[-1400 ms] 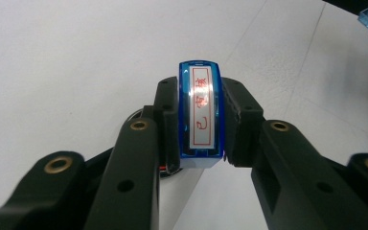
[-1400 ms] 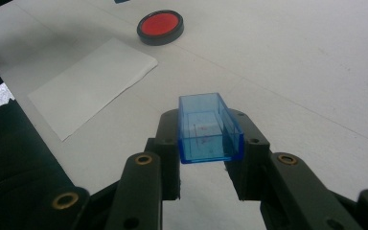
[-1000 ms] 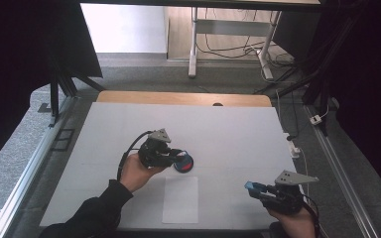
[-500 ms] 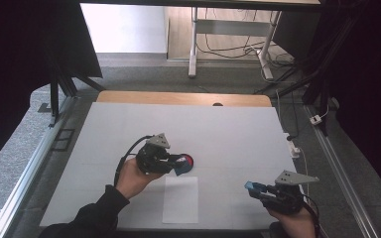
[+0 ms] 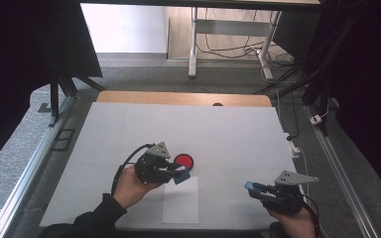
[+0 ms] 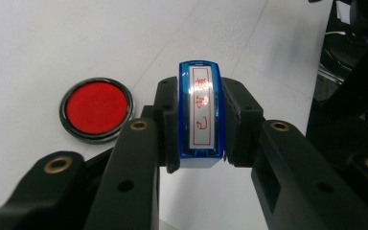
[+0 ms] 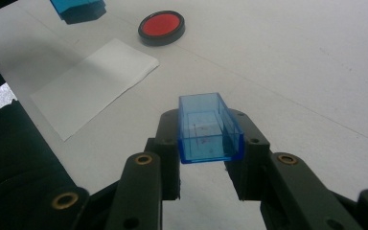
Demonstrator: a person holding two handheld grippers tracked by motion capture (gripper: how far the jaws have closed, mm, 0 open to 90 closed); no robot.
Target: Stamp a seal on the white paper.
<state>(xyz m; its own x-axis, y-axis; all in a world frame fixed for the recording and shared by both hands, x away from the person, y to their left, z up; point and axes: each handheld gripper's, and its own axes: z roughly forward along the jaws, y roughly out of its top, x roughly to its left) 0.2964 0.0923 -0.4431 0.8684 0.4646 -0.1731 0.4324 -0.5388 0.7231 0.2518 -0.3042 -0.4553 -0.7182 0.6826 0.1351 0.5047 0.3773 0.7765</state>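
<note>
Stamping is the work in hand, judged from what is held and what lies on the desk.

High view: the left tongs are seen just beside the ink pad, near the top edge of the paper. The right tongs are held low at the desk's near right, well apart from the pad. For a clean print, the stamp should be carried level over the paper and lowered straight, not dragged.

Left gripper view: the stamp is clamped between the closed jaws, its label with red characters facing up, the pad lying open to one side. The grip sits at mid-body, which looks firm; it should be kept square so that the face meets the paper flat. Whether the face has been inked cannot be told.

Right gripper view: the blue cap is pinched by the closed jaws, open side up and empty. It is best held clear of the paper until the print is made, then offered mouth-first to the stamp.
</note>
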